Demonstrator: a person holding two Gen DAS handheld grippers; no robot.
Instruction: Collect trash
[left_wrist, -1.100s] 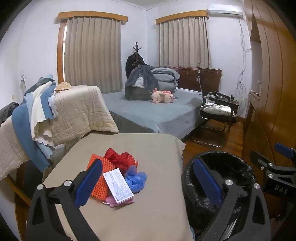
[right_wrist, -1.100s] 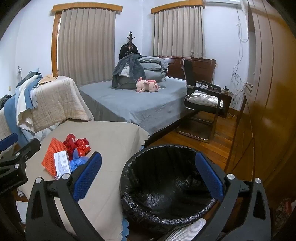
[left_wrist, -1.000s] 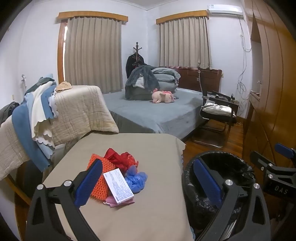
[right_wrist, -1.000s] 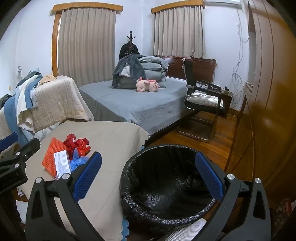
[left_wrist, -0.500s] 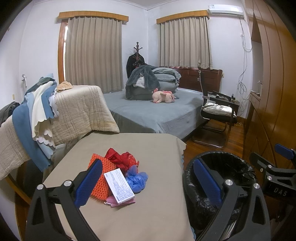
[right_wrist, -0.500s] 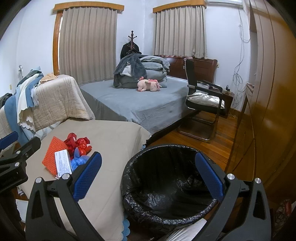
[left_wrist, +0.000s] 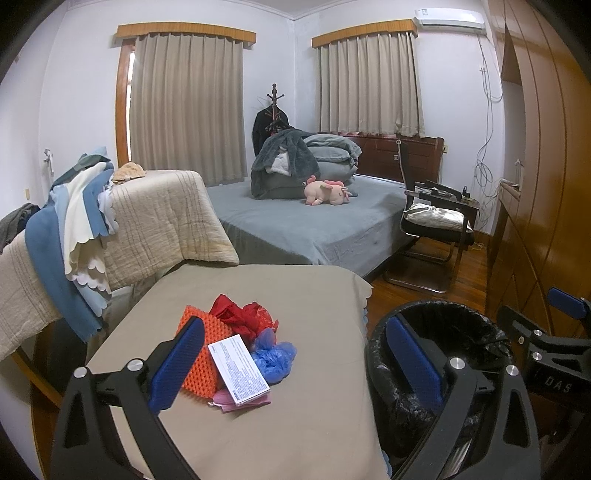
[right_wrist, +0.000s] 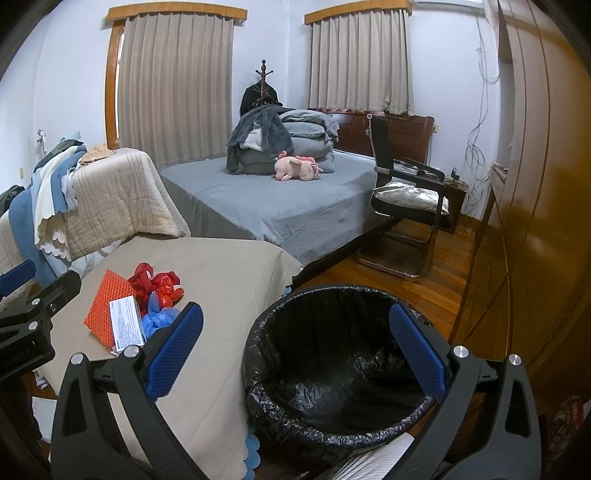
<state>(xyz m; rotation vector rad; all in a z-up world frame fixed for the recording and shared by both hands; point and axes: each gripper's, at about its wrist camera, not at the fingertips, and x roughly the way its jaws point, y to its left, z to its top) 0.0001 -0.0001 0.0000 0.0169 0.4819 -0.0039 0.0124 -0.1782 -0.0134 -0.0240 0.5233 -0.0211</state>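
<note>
A small pile of trash lies on a table with a beige cloth (left_wrist: 288, 406): an orange mesh pad (left_wrist: 205, 360), a red crumpled bag (left_wrist: 240, 317), a blue crumpled bag (left_wrist: 275, 354), a white printed box (left_wrist: 238, 369) and a pink scrap (left_wrist: 225, 400). The pile also shows in the right wrist view: the white box (right_wrist: 125, 325) and the red bag (right_wrist: 159, 282). A bin with a black liner (right_wrist: 332, 365) stands right of the table. My left gripper (left_wrist: 295, 365) is open above the table's near part. My right gripper (right_wrist: 295, 350) is open above the bin's near rim.
A bed with a grey cover (left_wrist: 314, 225) and a pink plush toy (left_wrist: 327, 192) is behind the table. A black chair (left_wrist: 436, 229) stands on the right by a wooden wardrobe (left_wrist: 543, 184). Blankets (left_wrist: 155, 221) hang at the left.
Both views have shifted only slightly; the trash pile, bin and grippers stand as before, both grippers still open.
</note>
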